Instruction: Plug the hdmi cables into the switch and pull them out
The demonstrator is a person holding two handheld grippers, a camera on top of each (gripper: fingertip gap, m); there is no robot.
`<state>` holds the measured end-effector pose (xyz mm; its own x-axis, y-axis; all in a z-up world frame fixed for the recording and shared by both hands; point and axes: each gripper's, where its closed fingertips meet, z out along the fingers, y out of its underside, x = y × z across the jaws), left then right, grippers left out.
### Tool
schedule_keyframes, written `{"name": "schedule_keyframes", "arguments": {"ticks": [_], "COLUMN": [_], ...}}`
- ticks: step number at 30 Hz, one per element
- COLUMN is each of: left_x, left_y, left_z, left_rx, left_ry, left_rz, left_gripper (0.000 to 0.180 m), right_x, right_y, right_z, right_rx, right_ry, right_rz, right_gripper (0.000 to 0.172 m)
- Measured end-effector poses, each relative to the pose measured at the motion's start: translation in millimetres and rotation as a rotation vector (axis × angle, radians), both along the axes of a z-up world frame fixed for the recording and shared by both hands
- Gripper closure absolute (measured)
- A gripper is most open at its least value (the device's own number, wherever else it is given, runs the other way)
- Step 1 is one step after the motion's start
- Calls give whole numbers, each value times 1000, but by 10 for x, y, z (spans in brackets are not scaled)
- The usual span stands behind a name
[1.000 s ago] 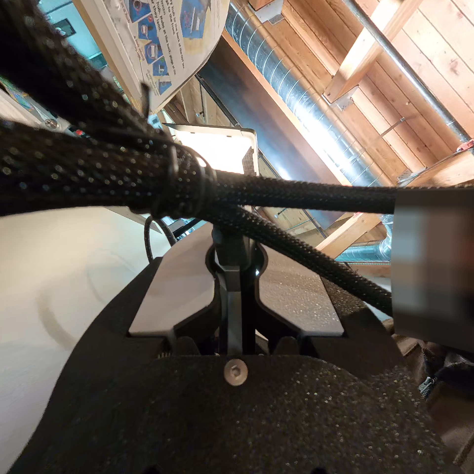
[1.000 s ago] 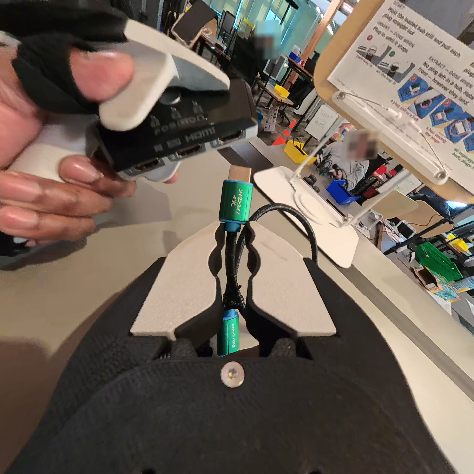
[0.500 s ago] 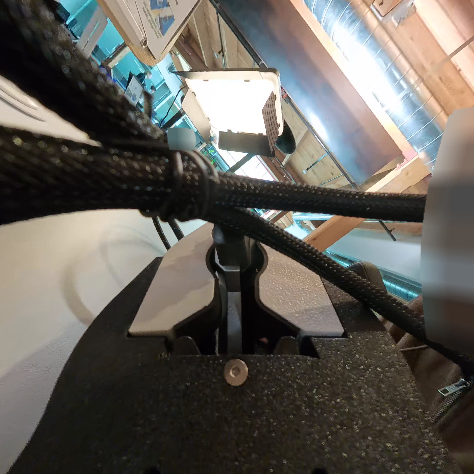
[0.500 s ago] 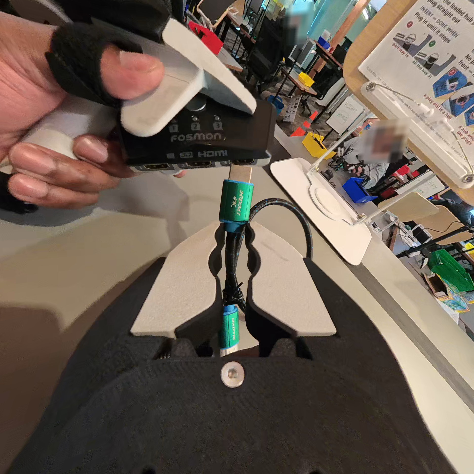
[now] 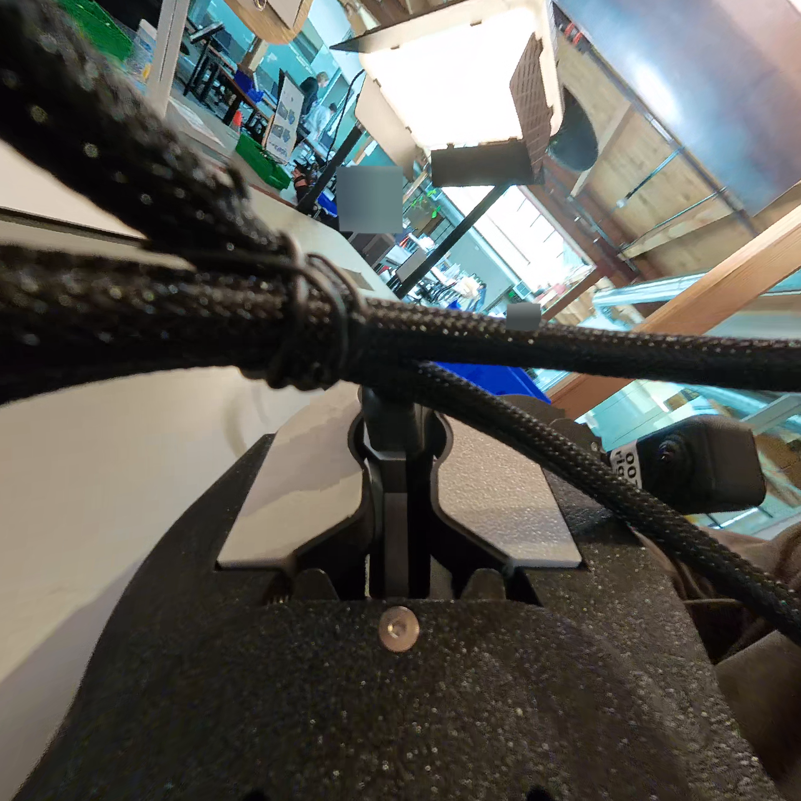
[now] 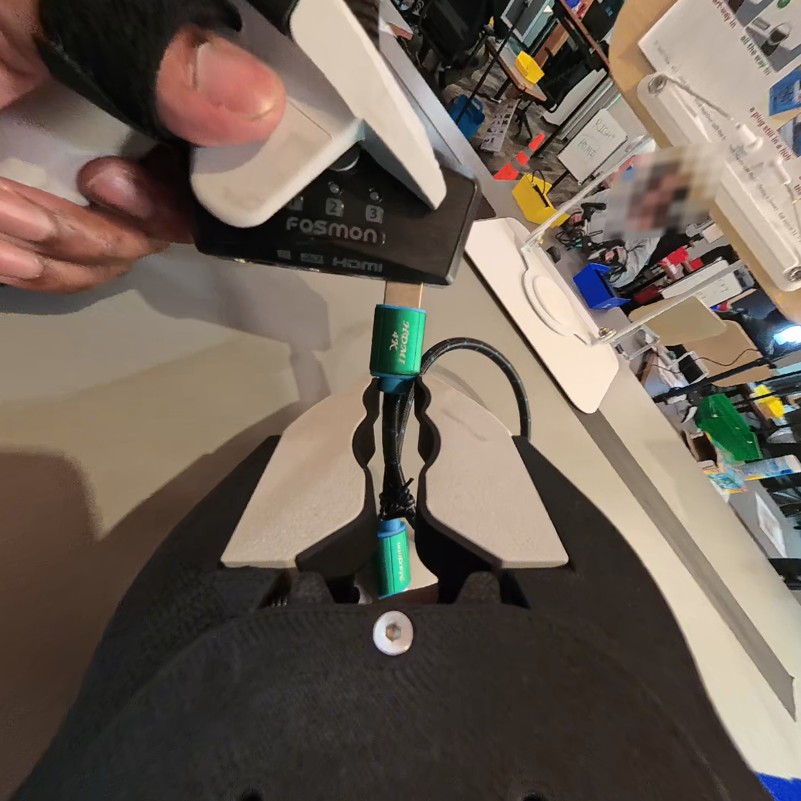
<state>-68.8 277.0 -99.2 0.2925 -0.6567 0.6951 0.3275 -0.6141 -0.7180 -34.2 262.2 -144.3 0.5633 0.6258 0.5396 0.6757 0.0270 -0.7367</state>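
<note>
My right gripper [image 6: 395, 385] is shut on a black braided cable [image 6: 392, 433] just behind its green plug [image 6: 396, 340]. The plug's metal tip touches the right-hand port in the front edge of a black switch box [image 6: 346, 234]. My left gripper's white fingers [image 6: 381, 108] clamp that box from above and below, with a person's hand [image 6: 86, 216] around the gripper. In the left wrist view my left gripper [image 5: 398, 416] is shut on the box's thin black edge [image 5: 392, 498]. A bundle of black braided cables [image 5: 477, 342] crosses in front of it. The cable's second green plug [image 6: 392, 559] hangs between my right fingers.
A white stand base [image 6: 542, 312] with a clear holder and a sign board [image 6: 737, 86] stands on the grey table [image 6: 173, 390] at the right. The table's edge [image 6: 693, 563] runs down the right side. A bright lamp panel [image 5: 455, 73] hangs above. The right gripper's camera [image 5: 702, 472] shows at right. There is about 6 cm between the tips of the two grippers.
The box and the green plug came together: the plug's tip, a gap below the ports before, now meets the right-hand port. The left view swung down from the ceiling towards the room.
</note>
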Motion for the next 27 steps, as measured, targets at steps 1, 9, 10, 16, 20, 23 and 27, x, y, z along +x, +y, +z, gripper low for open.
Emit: {"name": "schedule_keyframes", "arguments": {"ticks": [1, 9, 10, 16, 20, 23, 27], "left_x": [0, -42, -52, -69, -86, -84, -42], "left_y": [4, 57, 62, 30, 13, -3, -56], "left_z": [-9, -24, -24, 51, 71, 64, 44], "left_rx": [3, -32, -35, -79, -101, -113, -113], "left_ry": [10, -23, -27, -145, -184, -185, -153], "left_rz": [2, 23, 29, -21, -43, -56, -98], "left_gripper": [159, 159, 159, 159, 160, 157, 160], "right_x": [0, -37, -46, -75, -105, -128, -86], "right_y": [12, 30, 23, -13, -45, -92, -103], "right_z": [-9, 20, 36, 127, 158, 165, 146], "right_rx": [-12, -35, -38, -16, 9, 17, 21], "right_ry": [10, 72, 89, 140, 134, 119, 92], "right_rz": [0, 14, 16, 65, 86, 133, 161], "right_gripper": [157, 157, 157, 157, 157, 157, 157]}}
